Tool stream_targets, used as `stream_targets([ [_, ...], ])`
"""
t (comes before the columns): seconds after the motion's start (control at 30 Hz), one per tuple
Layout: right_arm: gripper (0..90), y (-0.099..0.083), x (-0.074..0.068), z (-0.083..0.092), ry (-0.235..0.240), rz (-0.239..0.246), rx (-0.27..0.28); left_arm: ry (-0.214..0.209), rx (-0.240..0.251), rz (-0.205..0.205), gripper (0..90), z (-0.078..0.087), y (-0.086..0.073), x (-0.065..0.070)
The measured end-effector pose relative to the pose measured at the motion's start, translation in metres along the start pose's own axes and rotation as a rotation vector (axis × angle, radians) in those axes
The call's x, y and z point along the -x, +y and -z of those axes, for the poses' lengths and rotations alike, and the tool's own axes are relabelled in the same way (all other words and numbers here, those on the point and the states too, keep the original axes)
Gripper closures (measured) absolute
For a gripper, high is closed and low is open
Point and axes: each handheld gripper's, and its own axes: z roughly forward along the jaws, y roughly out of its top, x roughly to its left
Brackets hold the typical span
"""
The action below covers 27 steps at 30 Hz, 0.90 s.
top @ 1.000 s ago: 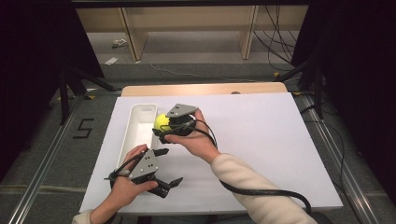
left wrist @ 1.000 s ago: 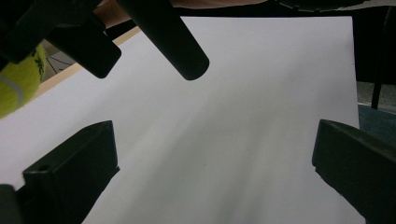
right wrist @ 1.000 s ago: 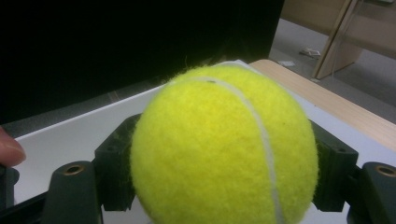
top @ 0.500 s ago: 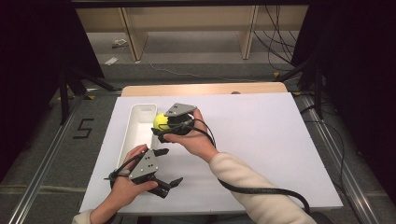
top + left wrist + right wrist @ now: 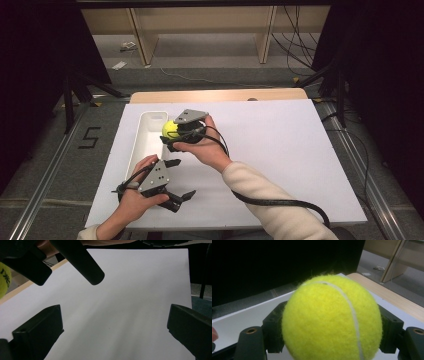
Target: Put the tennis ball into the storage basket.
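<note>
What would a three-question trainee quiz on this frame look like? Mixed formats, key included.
1. True or false: the right gripper is clamped on the fuzzy yellow tennis ball.
2. Multiple choice: the ball is held above A) the long white plastic bin, B) the bare wooden table edge, C) the grey floor.
3. Fill in: the left gripper, low over the white sheet, has its jaws ____ with nothing between them.

Key: 1 true; 2 A; 3 open.
</note>
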Motion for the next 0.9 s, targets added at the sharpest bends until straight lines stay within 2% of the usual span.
stream_targets([
  [0.9,26.7,0.0045,0.0003,-0.0086,0.005,0.002,-0.003,0.001,0.000,-0.005,0.0,0.0004,0.0003,0.0003],
])
